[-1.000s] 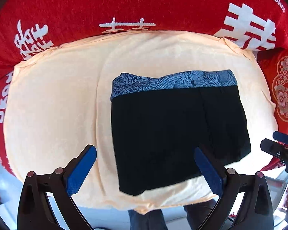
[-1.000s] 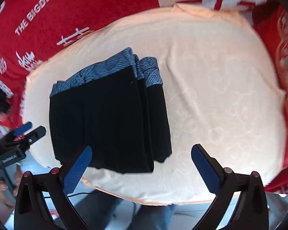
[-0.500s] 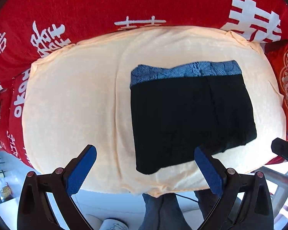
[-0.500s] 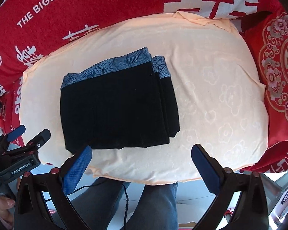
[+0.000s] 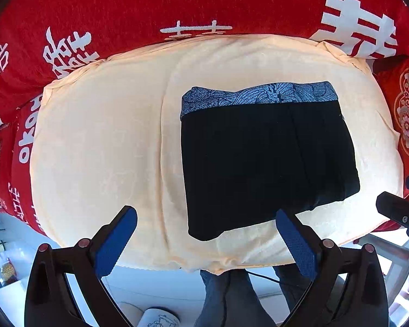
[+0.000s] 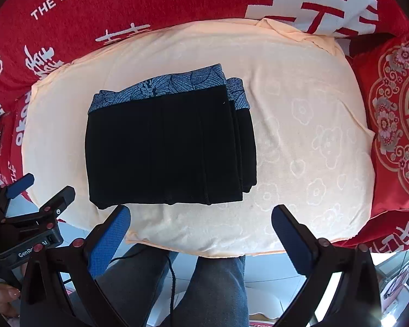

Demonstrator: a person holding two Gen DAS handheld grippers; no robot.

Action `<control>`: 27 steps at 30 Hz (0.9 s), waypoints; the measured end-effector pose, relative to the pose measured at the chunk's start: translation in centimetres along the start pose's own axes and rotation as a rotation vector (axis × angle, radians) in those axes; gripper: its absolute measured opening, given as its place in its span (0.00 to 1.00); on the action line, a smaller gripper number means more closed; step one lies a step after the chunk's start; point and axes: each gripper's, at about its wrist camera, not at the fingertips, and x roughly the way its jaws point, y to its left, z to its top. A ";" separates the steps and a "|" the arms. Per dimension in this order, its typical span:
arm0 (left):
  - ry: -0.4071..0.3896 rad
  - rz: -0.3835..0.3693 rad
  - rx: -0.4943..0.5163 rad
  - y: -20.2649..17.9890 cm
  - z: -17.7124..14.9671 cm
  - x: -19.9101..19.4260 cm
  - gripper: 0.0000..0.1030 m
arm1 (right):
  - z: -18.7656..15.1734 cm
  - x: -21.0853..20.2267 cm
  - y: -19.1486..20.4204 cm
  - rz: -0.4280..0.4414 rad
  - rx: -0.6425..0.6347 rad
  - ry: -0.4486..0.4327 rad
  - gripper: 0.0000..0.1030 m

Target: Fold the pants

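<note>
The black pants (image 5: 264,160) with a blue patterned waistband lie folded into a compact rectangle on a peach blanket (image 5: 101,147). They also show in the right wrist view (image 6: 166,147), with stacked layers along their right edge. My left gripper (image 5: 204,226) is open and empty, held back over the blanket's near edge. My right gripper (image 6: 200,227) is open and empty, also near the front edge, just clear of the pants. The left gripper also shows in the right wrist view at the left (image 6: 32,204).
A red cloth with white characters (image 5: 177,5) surrounds the peach blanket (image 6: 313,141). A red embroidered cushion (image 6: 398,120) lies at the right. The person's jeans-clad legs (image 6: 204,286) are below the front edge. A cable hangs there.
Both grippers have pulled back and up from the pants, so more of the blanket and the front edge shows. The pants have not moved. Both grippers stay open.
</note>
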 end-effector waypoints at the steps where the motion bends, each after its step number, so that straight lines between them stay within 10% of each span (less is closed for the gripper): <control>1: -0.002 0.000 0.001 -0.1 0.0 -0.1 0.99 | 0.0 0.0 0.0 -0.001 -0.001 0.000 1.00; 27: -0.001 0.001 0.008 -0.6 -0.9 -0.7 0.99 | -0.9 0.0 0.4 -0.010 -0.010 -0.010 1.00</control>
